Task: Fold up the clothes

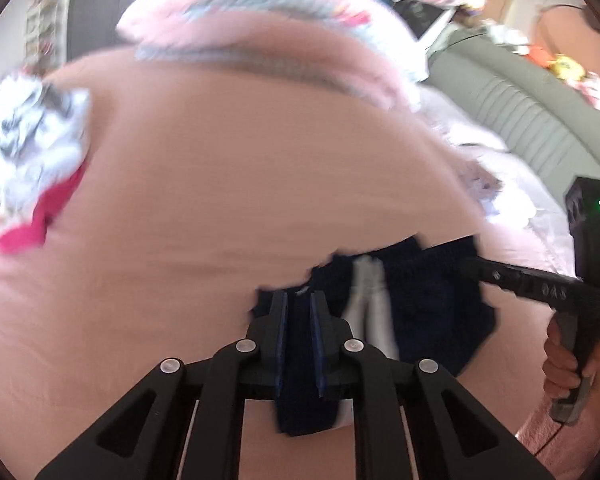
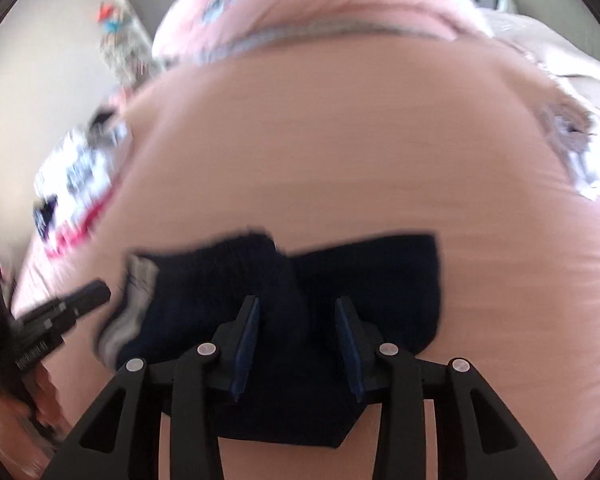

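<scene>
A dark navy garment (image 1: 428, 304) with a grey-white stripe lies on the pink bed sheet (image 1: 220, 200). My left gripper (image 1: 299, 300) is shut on a fold of the navy garment at its left edge. In the right wrist view the navy garment (image 2: 380, 280) lies under my right gripper (image 2: 296, 304), whose jaws stand apart over the cloth without pinching it. The right gripper also shows in the left wrist view (image 1: 470, 266) at the garment's right side. The left gripper shows at the left of the right wrist view (image 2: 96, 292). Both views are motion-blurred.
A white, grey and magenta pile of clothes (image 1: 28, 152) lies at the left of the bed (image 2: 80, 168). A pink and blue blanket (image 1: 260, 40) is bunched at the far end. A grey padded headboard (image 1: 540, 112) and white cloth (image 1: 512, 184) are at the right.
</scene>
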### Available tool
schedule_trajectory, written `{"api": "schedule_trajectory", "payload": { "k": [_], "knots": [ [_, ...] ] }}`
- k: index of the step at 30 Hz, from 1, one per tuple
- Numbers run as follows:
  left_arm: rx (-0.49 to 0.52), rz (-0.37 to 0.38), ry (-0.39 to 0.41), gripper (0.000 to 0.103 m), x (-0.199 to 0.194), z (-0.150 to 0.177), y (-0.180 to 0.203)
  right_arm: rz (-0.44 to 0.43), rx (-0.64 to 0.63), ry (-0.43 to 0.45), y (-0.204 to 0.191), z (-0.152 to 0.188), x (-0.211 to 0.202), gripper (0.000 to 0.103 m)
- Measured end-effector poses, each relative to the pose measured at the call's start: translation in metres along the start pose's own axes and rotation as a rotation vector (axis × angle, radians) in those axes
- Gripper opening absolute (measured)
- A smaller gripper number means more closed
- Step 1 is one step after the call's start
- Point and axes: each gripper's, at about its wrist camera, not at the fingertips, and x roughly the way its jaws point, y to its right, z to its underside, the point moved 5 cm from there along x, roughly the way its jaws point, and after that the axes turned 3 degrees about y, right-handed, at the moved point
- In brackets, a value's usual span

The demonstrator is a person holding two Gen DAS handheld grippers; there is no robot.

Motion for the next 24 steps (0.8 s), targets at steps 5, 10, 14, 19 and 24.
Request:
{"api": "schedule_trajectory", "payload": {
  "k": [5,10,14,19,24],
  "knots": [
    [0.114,0.096,-0.078,0.011,0.025,0.021,0.038,0.023,-0.258,-0.059,-0.043,0.020,0.011,0.042],
    [0.138,0.002,-0.147,0.013,0.039,0.033,0.026,0.089,-0.371,-0.122,-0.044,0.035,0.038,0.042],
    [0.078,-0.138,-0.109,0.012,0.016,0.026,-0.002,0.220,-0.251,-0.052,-0.019,0.016,0.016,0.045],
    [0.090,0.021,-0.089,0.013,0.010,0.028,0.019,0.211,-0.342,-0.050,-0.041,0.027,0.014,0.046],
    [0.150,-0.041,-0.193,0.013,0.031,0.040,0.018,0.226,-0.329,-0.129,-0.045,0.046,0.034,0.047]
  ]
}}
